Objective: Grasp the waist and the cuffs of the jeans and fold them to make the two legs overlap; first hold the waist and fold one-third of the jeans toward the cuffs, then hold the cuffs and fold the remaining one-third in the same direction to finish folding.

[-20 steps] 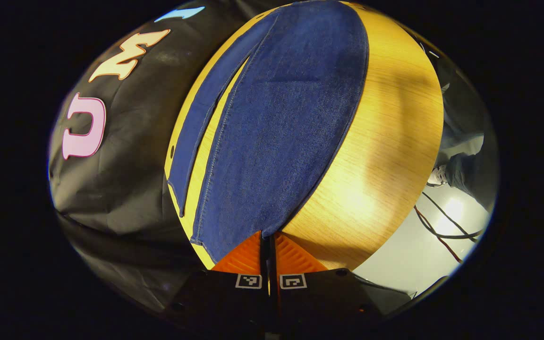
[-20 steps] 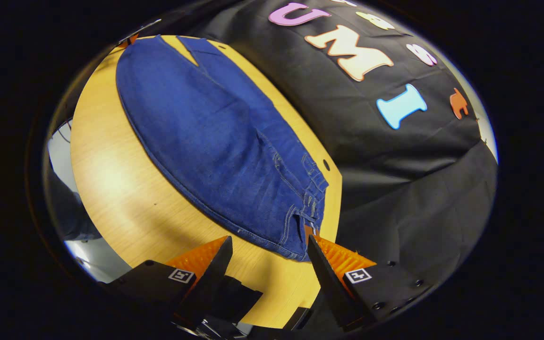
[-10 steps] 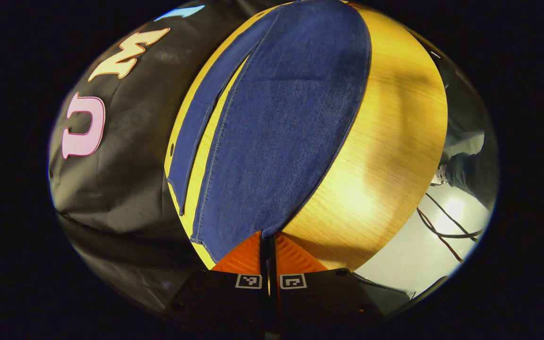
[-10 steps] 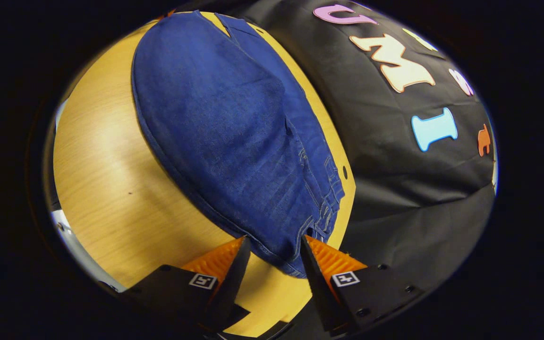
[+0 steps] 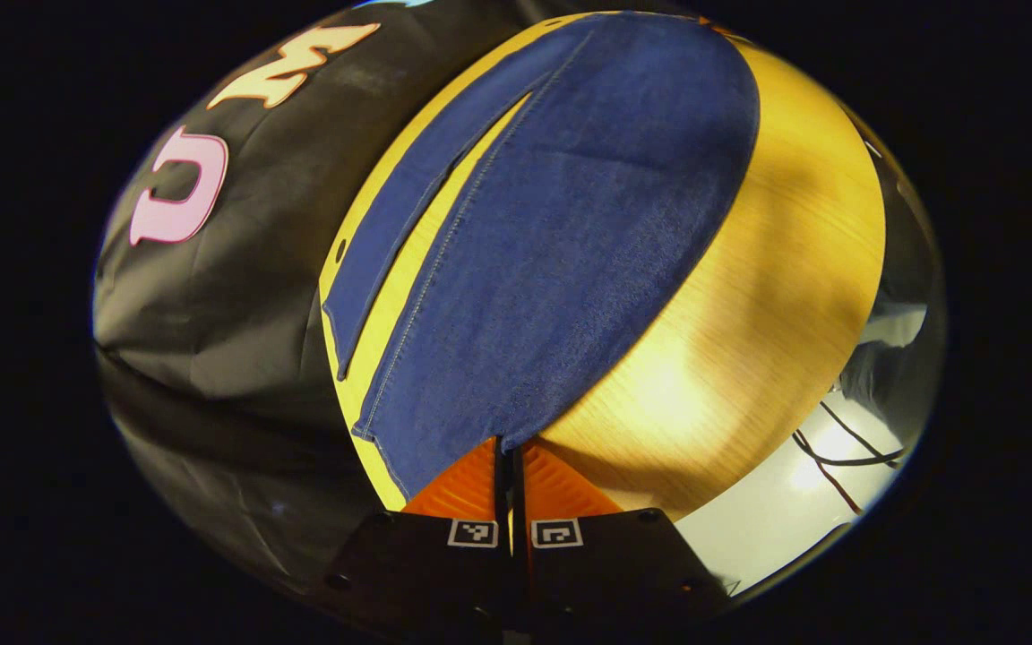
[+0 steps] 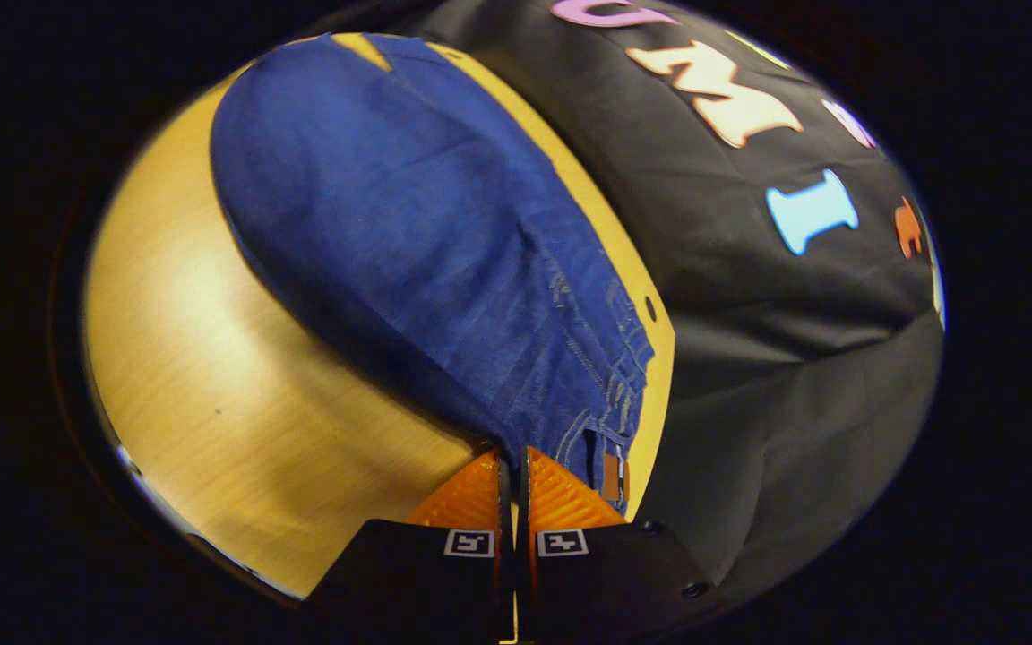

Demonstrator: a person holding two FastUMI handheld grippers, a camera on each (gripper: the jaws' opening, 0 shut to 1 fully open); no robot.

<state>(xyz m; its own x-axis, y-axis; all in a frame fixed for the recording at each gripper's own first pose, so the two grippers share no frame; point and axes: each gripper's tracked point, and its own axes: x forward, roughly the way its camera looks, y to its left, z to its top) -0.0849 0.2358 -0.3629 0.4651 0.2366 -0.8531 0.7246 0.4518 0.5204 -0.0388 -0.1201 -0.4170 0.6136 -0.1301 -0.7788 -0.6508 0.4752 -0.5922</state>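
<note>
The blue jeans [image 5: 561, 233] lie flat along the far edge of the wooden desk [image 5: 776, 296], beside the booth's black cloth wall [image 6: 776, 305]. The left gripper [image 5: 509, 452] is pinched on a cuff edge; the right gripper [image 6: 510, 461] is pinched on the waistband [image 6: 610, 394] near the desk's end.

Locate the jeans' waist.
In the right gripper view, the waist lies at the table's wall-side edge, pinched by the right tool.
</note>
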